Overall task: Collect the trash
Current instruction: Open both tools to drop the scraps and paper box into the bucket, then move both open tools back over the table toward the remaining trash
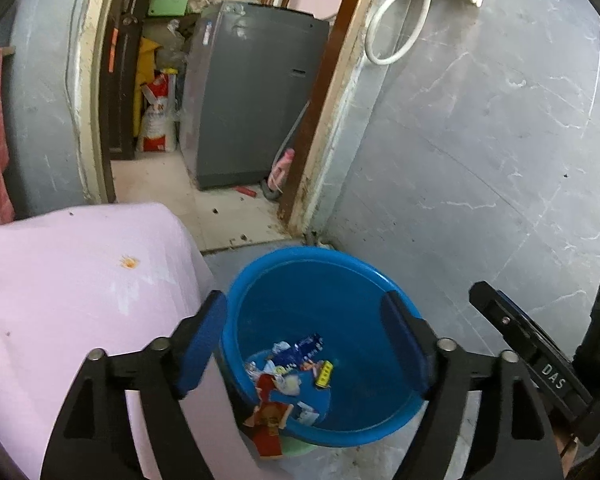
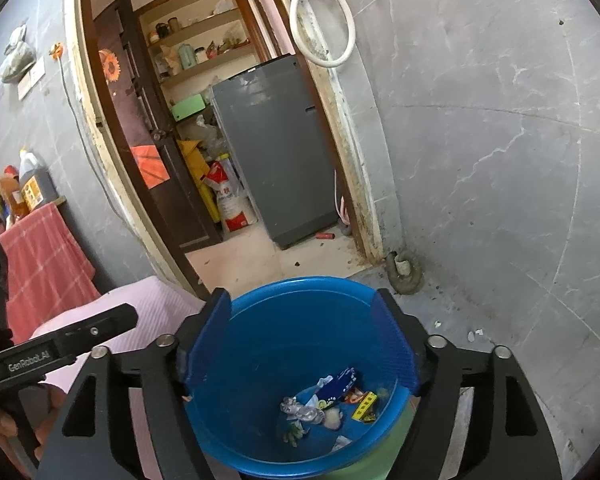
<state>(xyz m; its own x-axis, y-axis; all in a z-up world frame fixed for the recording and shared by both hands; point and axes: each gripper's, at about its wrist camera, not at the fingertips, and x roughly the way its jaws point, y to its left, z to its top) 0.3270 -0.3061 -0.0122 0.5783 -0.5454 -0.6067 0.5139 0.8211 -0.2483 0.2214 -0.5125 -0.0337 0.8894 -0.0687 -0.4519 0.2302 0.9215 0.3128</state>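
A blue plastic bucket [image 1: 340, 280] stands on the floor beside a pink-covered surface. Several wrappers [image 1: 292, 364] lie at its bottom. A red wrapper [image 1: 270, 416] is in the air at the bucket's near rim, touched by neither gripper. My left gripper [image 1: 306, 336] is open and empty, its blue pads [image 1: 200, 340] spread above the bucket. My right gripper [image 2: 302, 340] is open and empty above the same bucket [image 2: 300, 292], with the wrappers [image 2: 328, 404] below it. The right gripper's body shows at the right edge of the left wrist view [image 1: 540, 356].
The pink-covered surface [image 1: 68, 292] lies left of the bucket. A grey tiled wall [image 1: 480, 160] stands to the right. A doorway behind opens on a grey washing machine [image 1: 252, 92]. A red checked cloth [image 2: 44, 256] hangs at left. A drain pipe [image 2: 404, 272] sits by the doorframe.
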